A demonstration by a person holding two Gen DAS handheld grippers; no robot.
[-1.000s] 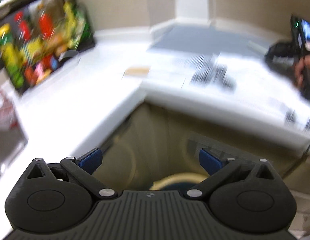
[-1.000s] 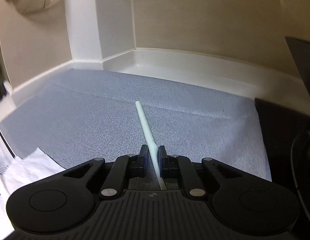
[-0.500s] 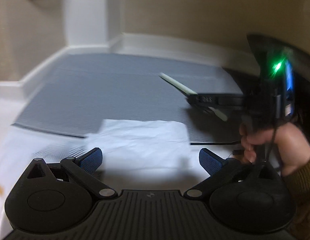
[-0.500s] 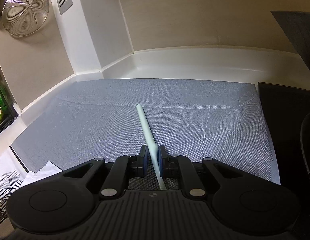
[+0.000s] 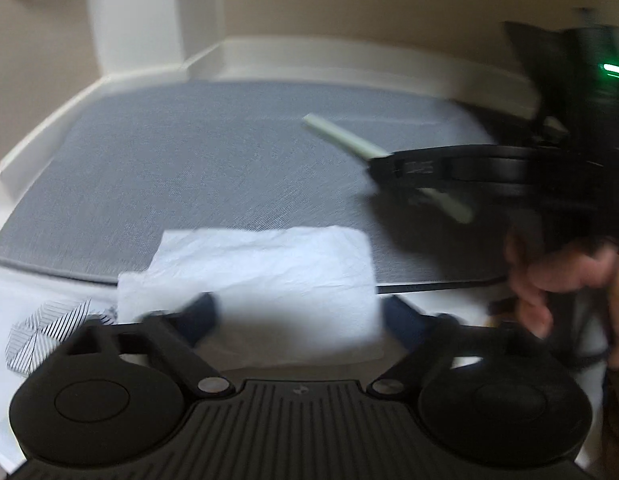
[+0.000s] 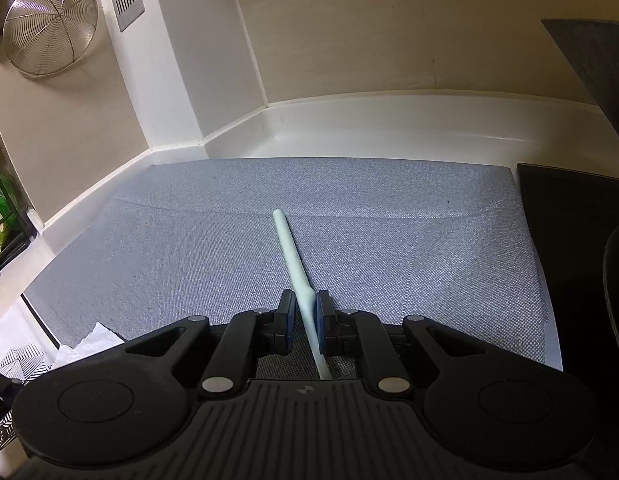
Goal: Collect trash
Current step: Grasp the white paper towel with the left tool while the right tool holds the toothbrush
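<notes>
My right gripper point(image 6: 305, 312) is shut on a pale green straw point(image 6: 290, 256) and holds it above the grey mat point(image 6: 409, 248). In the left wrist view the right gripper point(image 5: 383, 162) comes in from the right with the straw point(image 5: 335, 136) sticking out both sides. My left gripper point(image 5: 299, 316) is open, its blue-padded fingers either side of the near edge of a crumpled white napkin point(image 5: 261, 272) that lies half on the mat point(image 5: 169, 168), half on the white counter. The view is blurred.
A black-and-white striped wrapper point(image 5: 49, 320) lies on the white counter point(image 5: 25, 296) left of the napkin. A black appliance point(image 6: 581, 264) stands right of the mat. A wire strainer point(image 6: 49, 24) hangs on the wall at left. Walls close the back corner.
My left gripper swung from the counter edge and snack rack toward the mat and now sits low at the napkin. My right gripper lifted the straw slightly, still shut on it.
</notes>
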